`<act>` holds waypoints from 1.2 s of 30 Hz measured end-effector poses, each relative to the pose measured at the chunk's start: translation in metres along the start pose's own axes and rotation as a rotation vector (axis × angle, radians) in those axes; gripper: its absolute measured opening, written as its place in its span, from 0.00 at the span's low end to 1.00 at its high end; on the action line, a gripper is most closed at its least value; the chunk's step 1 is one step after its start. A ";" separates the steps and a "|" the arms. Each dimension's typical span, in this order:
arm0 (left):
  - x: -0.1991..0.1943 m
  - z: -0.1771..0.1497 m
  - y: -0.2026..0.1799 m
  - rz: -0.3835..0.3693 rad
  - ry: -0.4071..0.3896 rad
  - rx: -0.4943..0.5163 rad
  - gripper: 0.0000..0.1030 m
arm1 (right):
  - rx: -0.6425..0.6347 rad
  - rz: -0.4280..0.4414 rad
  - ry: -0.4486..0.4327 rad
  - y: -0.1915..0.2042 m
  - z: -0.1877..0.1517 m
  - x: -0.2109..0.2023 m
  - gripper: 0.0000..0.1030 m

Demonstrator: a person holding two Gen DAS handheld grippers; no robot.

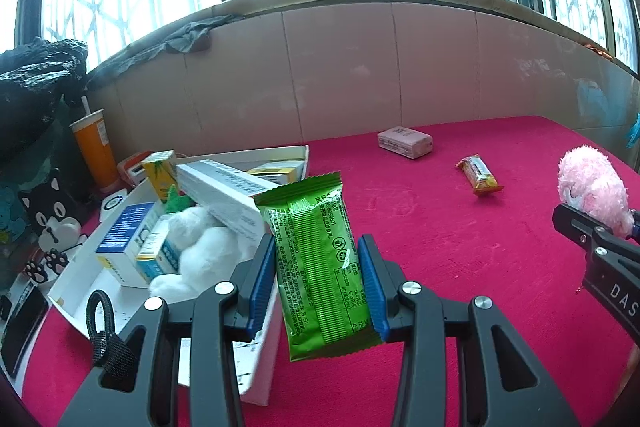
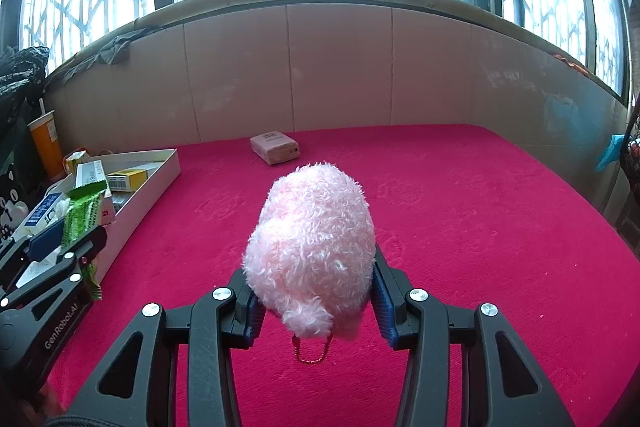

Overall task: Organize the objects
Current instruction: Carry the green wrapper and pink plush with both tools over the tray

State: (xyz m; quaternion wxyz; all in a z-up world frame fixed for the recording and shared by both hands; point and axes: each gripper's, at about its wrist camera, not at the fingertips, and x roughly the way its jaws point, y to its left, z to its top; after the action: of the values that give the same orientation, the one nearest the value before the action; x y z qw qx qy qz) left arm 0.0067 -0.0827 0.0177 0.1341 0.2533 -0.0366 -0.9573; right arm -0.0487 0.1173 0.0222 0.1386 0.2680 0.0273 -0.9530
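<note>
In white box (image 1: 280, 155), left of frame: cartons, white plush. In hand: green packet (image 1: 320, 267), left gripper (image 1: 320, 287) jaws clamped; pink plush (image 2: 312, 247), right gripper (image 2: 316, 303) jaws clamped. Left on red surface (image 1: 460, 267): pink box (image 1: 405, 143), orange bar (image 1: 480, 179).

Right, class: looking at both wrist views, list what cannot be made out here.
- Green snack packet: small print unreadable, left wrist view.
- Pink plush toy: its face is turned away, right wrist view.
- White box: lower contents hidden behind the white plush and cartons, left wrist view.
</note>
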 end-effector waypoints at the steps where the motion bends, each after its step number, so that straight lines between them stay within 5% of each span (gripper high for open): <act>1: -0.001 -0.001 0.003 0.003 -0.001 -0.002 0.39 | -0.002 0.001 0.003 0.002 0.000 0.000 0.48; 36: -0.004 -0.011 0.059 0.041 0.018 -0.063 0.39 | -0.111 0.050 0.045 0.058 -0.007 0.006 0.48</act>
State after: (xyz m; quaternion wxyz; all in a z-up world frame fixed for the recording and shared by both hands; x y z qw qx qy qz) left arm 0.0297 -0.1386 0.0179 0.1619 0.2569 -0.0102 -0.9527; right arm -0.0340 0.0607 0.0145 0.1766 0.2819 0.0763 -0.9400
